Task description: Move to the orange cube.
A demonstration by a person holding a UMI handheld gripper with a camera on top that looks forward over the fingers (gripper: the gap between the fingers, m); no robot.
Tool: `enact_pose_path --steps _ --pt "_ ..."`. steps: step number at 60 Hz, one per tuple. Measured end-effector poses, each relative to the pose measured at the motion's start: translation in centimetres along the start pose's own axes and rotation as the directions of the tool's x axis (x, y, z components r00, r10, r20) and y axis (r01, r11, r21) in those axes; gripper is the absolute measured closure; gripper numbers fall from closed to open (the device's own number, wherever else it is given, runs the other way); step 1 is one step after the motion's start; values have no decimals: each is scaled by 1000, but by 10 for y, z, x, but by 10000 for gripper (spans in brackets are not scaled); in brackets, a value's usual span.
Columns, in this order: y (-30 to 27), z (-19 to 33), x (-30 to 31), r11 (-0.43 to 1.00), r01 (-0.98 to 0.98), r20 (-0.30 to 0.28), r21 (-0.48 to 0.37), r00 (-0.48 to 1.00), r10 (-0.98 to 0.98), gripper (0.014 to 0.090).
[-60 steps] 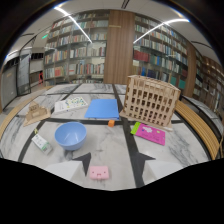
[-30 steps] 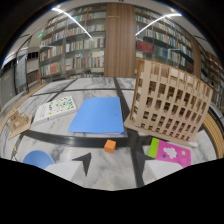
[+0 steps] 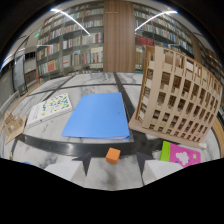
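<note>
The fingers are not made out in the gripper view: the lower part is taken up by a dark mass, and whether they are spread or pressed together cannot be told.

Just beyond that dark mass the orange cube (image 3: 113, 155) is seen, resting alone on the pale marbled bench (image 3: 100, 172), close to a dark band inlaid across the surface. Nothing is touching it.

Directly behind the cube, a blue folder (image 3: 98, 116) is laid flat on the bench, its near edge lying just beyond the dark band. To the right of the cube, a pink card with white shapes (image 3: 184, 155) is seen lying flat, with a green strip (image 3: 165, 150) along its left edge; what the card is cannot be read, possibly a puzzle board.

Behind the pink card, and beside the folder's right edge, a wooden lattice model of a many-windowed building (image 3: 175, 95) is stood upright on a flat wooden base. To the left of the folder, a white sheet printed with coloured dots (image 3: 51, 107) is laid on the bench, and further left a small wooden model (image 3: 12, 125) is partly seen.

Beyond the bench, tall bookshelves (image 3: 75, 52) are lined along the room, with a wooden column (image 3: 119, 35) between them and strip lights (image 3: 70, 19) overhead.
</note>
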Motion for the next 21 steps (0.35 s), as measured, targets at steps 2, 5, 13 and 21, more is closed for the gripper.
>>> enact_pose_path --steps 2,5,13,21 --pt "0 0 0 1000 0 1 0 1000 0 189" --pt "0 0 0 1000 1 1 0 1000 -1 191" --pt "-2 -1 0 1000 3 3 2 1000 -3 189" --pt "-4 -1 2 1000 8 -5 6 1000 -8 190"
